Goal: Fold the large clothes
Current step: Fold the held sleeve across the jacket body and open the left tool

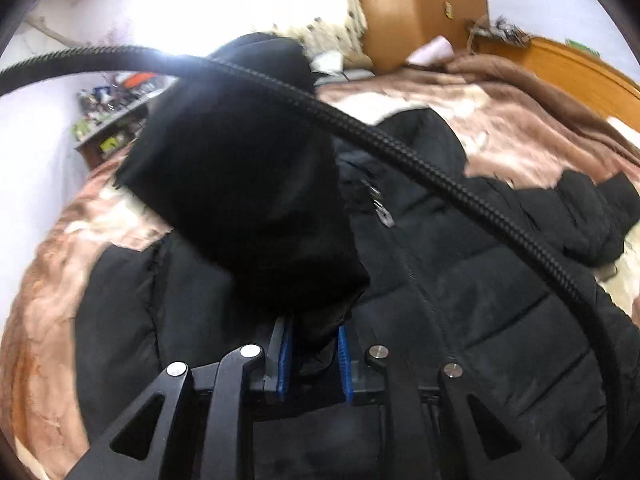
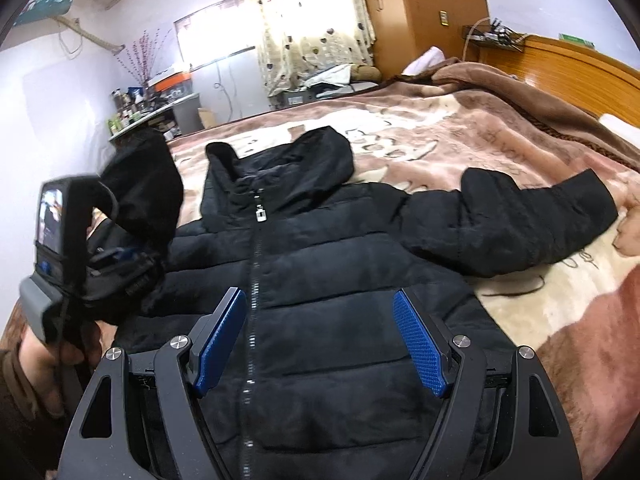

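Observation:
A black puffer jacket point(image 2: 340, 264) lies front up on the bed, zipped, with its hood point(image 2: 288, 160) pointing to the far side. Its one sleeve point(image 2: 520, 216) stretches out flat to the right. The other sleeve point(image 1: 240, 184) is lifted off the bed and hangs over the jacket's chest point(image 1: 460, 280), its end pinched between the blue pads of my left gripper point(image 1: 314, 356). In the right wrist view that left gripper point(image 2: 120, 256) is at the left with the raised sleeve point(image 2: 148, 184). My right gripper point(image 2: 320, 344) hovers open over the zipper point(image 2: 256, 280) on the jacket's lower front, holding nothing.
A brown and cream blanket point(image 2: 440, 136) covers the bed, with a wooden headboard point(image 2: 580, 72) at the right. A black cable point(image 1: 400, 148) arcs across the left wrist view. A cluttered shelf point(image 2: 140, 108) and a wardrobe point(image 2: 420, 8) stand beyond. A hand point(image 2: 40, 360) grips the left tool.

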`<state>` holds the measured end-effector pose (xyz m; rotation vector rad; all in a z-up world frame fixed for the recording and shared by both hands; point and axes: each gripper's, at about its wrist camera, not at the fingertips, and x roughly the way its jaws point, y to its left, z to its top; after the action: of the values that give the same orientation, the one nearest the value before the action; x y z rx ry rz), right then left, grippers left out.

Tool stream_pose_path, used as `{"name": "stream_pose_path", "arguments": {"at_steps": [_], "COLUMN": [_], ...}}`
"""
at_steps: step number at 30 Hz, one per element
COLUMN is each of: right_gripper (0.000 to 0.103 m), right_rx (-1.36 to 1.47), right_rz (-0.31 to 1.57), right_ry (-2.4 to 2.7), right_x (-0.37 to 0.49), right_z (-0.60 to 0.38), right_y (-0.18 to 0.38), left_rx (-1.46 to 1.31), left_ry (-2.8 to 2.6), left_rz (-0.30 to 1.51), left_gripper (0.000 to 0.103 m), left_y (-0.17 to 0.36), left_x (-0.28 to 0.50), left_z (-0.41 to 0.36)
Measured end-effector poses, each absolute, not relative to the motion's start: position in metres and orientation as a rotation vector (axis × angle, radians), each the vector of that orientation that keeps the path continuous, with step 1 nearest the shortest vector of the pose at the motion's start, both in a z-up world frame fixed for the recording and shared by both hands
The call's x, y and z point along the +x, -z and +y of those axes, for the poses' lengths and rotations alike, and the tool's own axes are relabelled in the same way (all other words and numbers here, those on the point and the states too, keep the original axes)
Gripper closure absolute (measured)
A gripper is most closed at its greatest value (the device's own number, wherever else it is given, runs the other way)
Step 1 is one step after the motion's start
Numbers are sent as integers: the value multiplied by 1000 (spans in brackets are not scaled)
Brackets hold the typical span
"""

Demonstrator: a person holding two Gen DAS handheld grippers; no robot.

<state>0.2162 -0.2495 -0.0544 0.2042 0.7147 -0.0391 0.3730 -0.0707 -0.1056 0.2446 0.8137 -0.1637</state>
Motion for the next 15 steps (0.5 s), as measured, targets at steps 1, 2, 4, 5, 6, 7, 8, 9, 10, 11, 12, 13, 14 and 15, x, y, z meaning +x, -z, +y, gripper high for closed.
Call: {"name": "stream_pose_path", "arguments": {"at_steps": [1, 2, 4, 5, 6, 7, 8, 9, 10, 11, 12, 13, 14, 15], "right_gripper": [27, 27, 27, 27, 27, 27, 27, 27, 27, 27, 27, 27, 27, 27], "right_rx": [203, 203, 204, 204, 202, 202, 202, 203, 206, 210, 209, 209, 216, 229], "right_rz": [716, 718, 719, 722, 726, 726, 729, 735, 738, 741, 752, 766, 779, 802], "right_ry": [49, 57, 67, 71, 75, 77, 77, 79, 79, 75, 72, 64, 48, 31], "right_x": [216, 217, 217, 219, 220, 222, 224, 227, 229, 232, 237, 243, 249, 256], "right_z": [-254, -257, -265, -268, -269, -270, -272, -273, -273, -274, -274, -274, -274, -273], "right_y": [55, 56, 57, 57, 58, 58, 59, 61, 61, 63, 65, 68, 72, 76], "left_rx": [249, 252, 232, 221, 212, 207, 199, 185, 171, 145, 127, 98, 54, 24], "left_ry": [187, 208, 288, 313, 328, 341, 354, 367, 378, 393, 402, 411, 427, 436], "left_rz": [834, 851, 892, 896, 889, 885, 879, 868, 870, 872, 876, 888, 893, 892], "left_gripper": [82, 81, 69, 60, 52, 49, 45, 41, 39, 38, 38, 38, 38, 38], "left_y": [111, 117, 125, 124, 123, 123, 121, 118, 117, 114, 111, 107, 101, 96], "left_x": [375, 375, 375, 374, 372, 370, 368, 366, 364, 364, 364, 364, 363, 364], "left_z": [-76, -79, -89, -88, -89, -89, -87, -85, -83, -79, -74, -69, -61, -54]}}
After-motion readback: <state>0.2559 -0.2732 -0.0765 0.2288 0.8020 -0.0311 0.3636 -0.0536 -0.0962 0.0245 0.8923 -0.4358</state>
